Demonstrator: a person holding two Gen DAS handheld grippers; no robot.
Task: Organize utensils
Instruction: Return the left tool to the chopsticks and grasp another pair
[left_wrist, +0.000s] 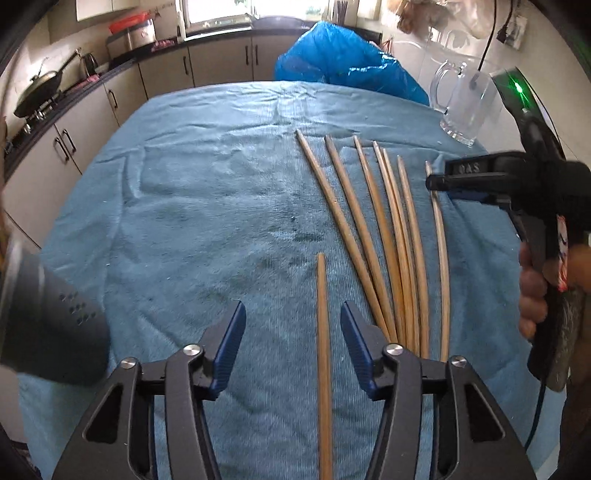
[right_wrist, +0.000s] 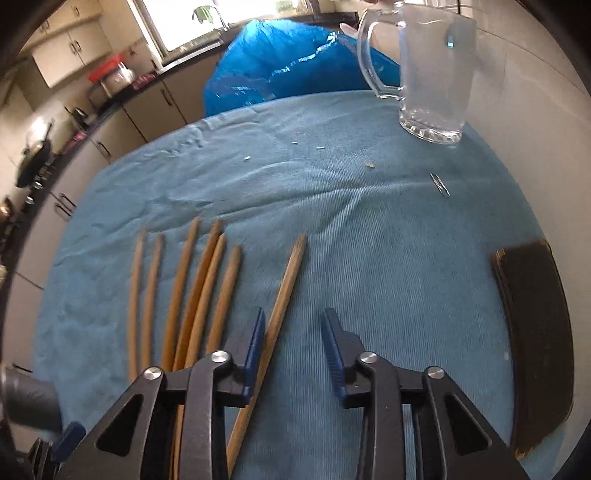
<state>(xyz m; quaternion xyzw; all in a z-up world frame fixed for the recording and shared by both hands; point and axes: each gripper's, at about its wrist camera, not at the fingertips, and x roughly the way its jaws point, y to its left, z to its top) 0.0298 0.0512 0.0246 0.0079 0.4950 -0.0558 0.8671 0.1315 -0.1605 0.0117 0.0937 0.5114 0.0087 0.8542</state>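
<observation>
Several wooden chopsticks (left_wrist: 384, 236) lie fanned out on a blue towel (left_wrist: 207, 206). One chopstick (left_wrist: 323, 354) lies apart, between the jaws of my left gripper (left_wrist: 293, 339), which is open and not touching it. My right gripper (right_wrist: 293, 347) is open and empty above the towel; the rightmost chopstick (right_wrist: 280, 306) lies just inside its left finger. The other chopsticks (right_wrist: 195, 295) lie to its left. The right gripper also shows in the left wrist view (left_wrist: 436, 181), over the far end of the rightmost chopstick. A clear glass mug (right_wrist: 432, 74) stands upright at the far right.
A blue plastic bag (right_wrist: 280, 62) sits beyond the towel's far edge. A dark flat board (right_wrist: 535, 343) lies at the table's right edge. A grey object (left_wrist: 48, 325) sits at the left. Kitchen cabinets and a wok (left_wrist: 37, 92) are beyond, on the left.
</observation>
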